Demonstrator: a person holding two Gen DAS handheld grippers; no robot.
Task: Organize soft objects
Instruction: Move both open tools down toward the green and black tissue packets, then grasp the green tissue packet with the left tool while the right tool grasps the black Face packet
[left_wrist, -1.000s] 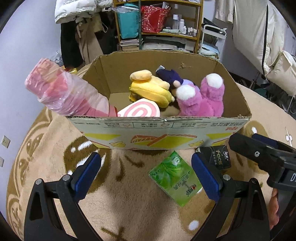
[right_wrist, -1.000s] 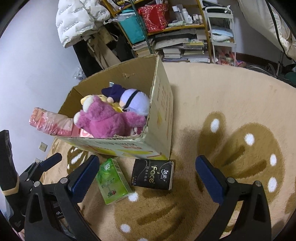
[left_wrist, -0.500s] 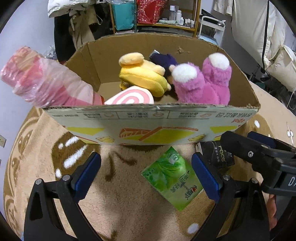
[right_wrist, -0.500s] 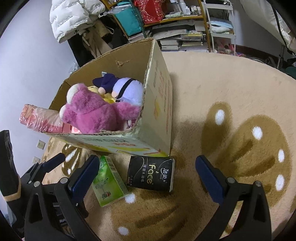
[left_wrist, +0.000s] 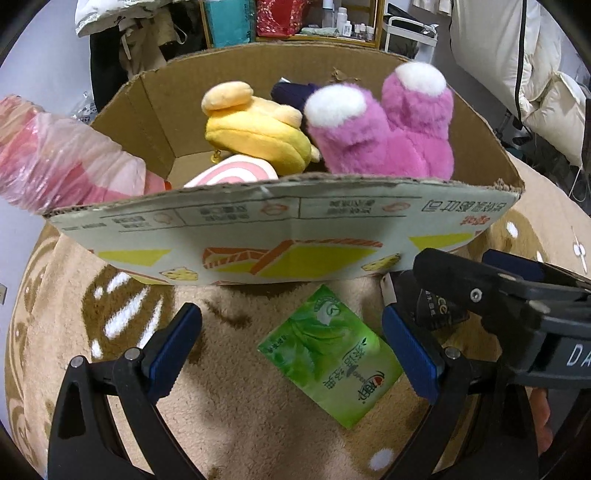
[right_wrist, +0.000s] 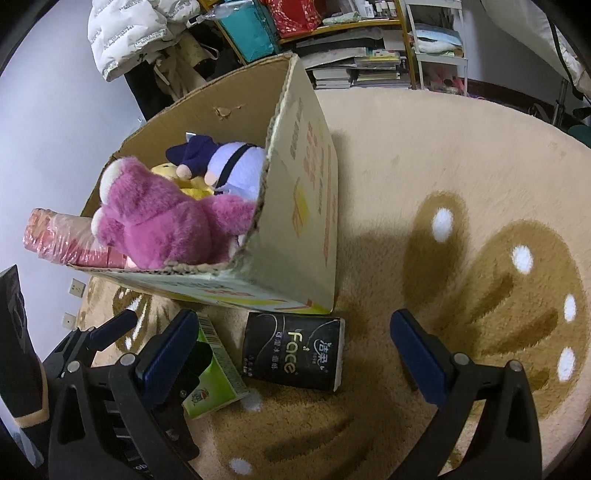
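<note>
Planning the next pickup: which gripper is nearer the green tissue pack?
Left. The left gripper is open with the green tissue pack between its fingers; the right gripper, also open, frames the black tissue pack beside it.

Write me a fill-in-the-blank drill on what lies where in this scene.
1. The pink plush bear lies inside the ____.
2. The black tissue pack lies on the ____.
3. The pack between the left gripper fingers is coloured ____.
4. Both grippers, the right gripper included, stand ____.

Missing words: cardboard box; rug; green; open
</note>
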